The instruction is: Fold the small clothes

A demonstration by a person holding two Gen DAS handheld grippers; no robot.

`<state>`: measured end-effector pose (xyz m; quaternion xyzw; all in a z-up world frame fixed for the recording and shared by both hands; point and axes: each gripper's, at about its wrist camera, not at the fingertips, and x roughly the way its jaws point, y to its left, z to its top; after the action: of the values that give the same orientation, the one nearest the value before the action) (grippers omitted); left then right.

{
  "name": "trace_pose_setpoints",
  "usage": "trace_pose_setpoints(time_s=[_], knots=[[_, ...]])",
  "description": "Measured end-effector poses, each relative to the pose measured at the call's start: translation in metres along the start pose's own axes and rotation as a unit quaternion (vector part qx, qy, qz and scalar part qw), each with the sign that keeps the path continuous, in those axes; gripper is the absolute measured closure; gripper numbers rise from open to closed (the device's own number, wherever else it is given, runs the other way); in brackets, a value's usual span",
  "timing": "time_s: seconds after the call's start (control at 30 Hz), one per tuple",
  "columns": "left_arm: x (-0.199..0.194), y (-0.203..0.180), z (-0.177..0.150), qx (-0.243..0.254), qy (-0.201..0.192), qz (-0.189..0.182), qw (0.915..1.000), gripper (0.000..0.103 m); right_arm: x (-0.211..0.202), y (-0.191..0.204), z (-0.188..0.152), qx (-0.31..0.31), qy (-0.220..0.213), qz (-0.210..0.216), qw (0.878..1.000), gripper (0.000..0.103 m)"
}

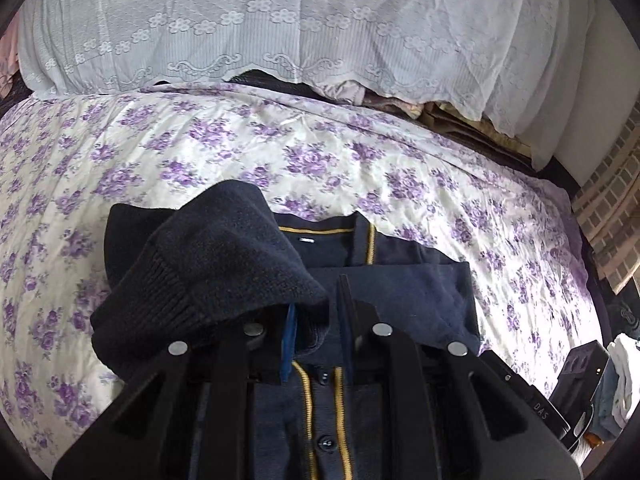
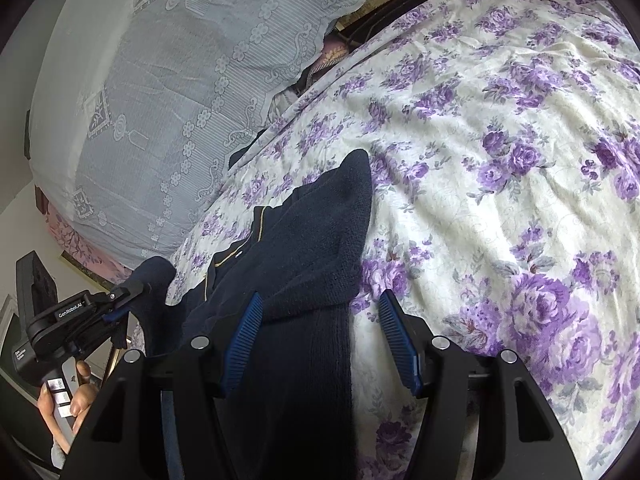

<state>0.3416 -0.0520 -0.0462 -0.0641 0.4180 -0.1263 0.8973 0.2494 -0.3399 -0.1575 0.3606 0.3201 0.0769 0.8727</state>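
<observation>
Your left gripper (image 1: 316, 320) is clenched on a sleeve (image 1: 208, 264) of the navy cardigan (image 2: 304, 264) lying on the floral bedsheet (image 2: 500, 160). Lay that sleeve flat across the buttoned front. Your right gripper (image 2: 320, 340) stands released, straddling the other sleeve.

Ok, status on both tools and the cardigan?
Left tool shut on navy sleeve, lifted over cardigan. Right tool open, low over its other sleeve. Nothing else on floral bedspread nearby.

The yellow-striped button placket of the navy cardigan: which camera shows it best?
The left wrist view: the placket runs up between the gripper's fingers, with two buttons and both yellow stripes plain. The right wrist view shows only a thin yellow line at the cardigan's collar; no buttons are visible.
</observation>
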Motion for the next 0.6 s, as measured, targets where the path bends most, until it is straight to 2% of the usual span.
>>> trace_pose_setpoints(time_s=[0.13, 0.3, 0.43, 0.5, 0.6], knots=[[0.031, -0.029, -0.013, 0.032, 0.031, -0.002, 0.999, 0.086, 0.0, 0.0, 0.0, 0.001, 0.0, 0.001, 1.0, 0.042], [0.072, -0.04, -0.035, 0.049, 0.083, 0.006, 0.9953, 0.085, 0.001, -0.001, 0.0, 0.004, 0.0, 0.003, 1.0, 0.042], [0.072, -0.038, -0.044, 0.053, 0.081, 0.001, 0.9953, 0.081, 0.001, -0.001, 0.0, 0.004, 0.0, 0.003, 1.0, 0.042], [0.06, -0.033, -0.042, 0.049, 0.074, -0.009, 0.996, 0.066, 0.001, -0.001, 0.001, 0.003, 0.0, 0.003, 1.0, 0.042], [0.033, -0.022, -0.038, 0.057, 0.043, -0.004, 0.9974, 0.051, -0.001, 0.001, 0.002, -0.002, -0.004, 0.003, 1.0, 0.042]])
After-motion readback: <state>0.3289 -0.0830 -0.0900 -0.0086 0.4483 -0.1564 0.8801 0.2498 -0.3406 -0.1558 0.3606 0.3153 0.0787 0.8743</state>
